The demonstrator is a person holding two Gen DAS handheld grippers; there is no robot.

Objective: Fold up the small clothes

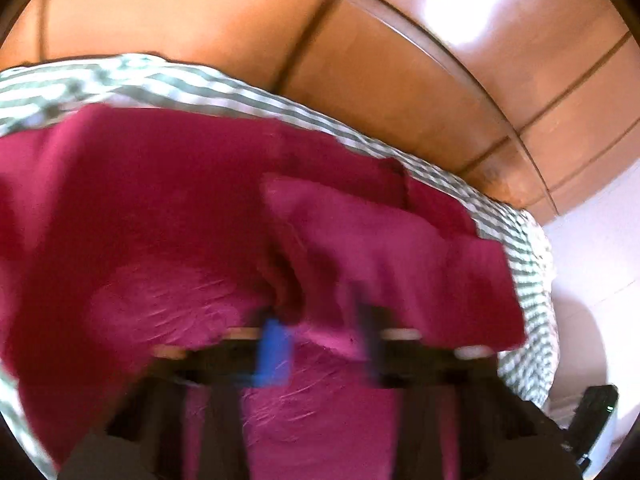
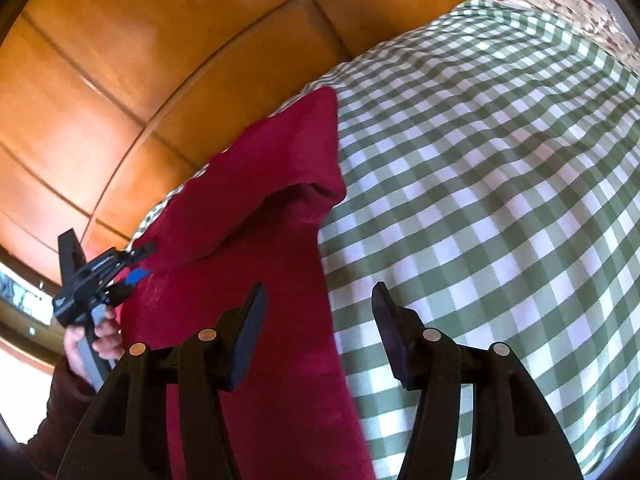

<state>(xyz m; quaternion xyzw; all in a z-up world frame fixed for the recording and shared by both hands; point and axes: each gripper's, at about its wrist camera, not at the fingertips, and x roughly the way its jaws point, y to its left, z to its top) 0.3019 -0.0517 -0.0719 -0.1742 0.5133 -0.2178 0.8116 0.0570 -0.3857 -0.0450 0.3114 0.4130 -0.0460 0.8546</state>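
A dark red garment (image 2: 256, 208) lies on a bed with a green and white checked cover (image 2: 480, 184). In the left wrist view the garment (image 1: 160, 208) fills the frame, with one part folded over (image 1: 380, 248). My left gripper (image 1: 320, 344) is blurred; its fingers stand apart just over the cloth, and it also shows in the right wrist view (image 2: 140, 264) at the garment's left edge. My right gripper (image 2: 320, 320) is open and empty above the garment's right edge.
A wooden wardrobe (image 2: 120, 60) with panelled doors stands behind the bed. A flowered pillow (image 2: 568, 8) lies at the far right of the bed. White floor (image 1: 592, 260) and a dark object (image 1: 592, 412) are beside the bed.
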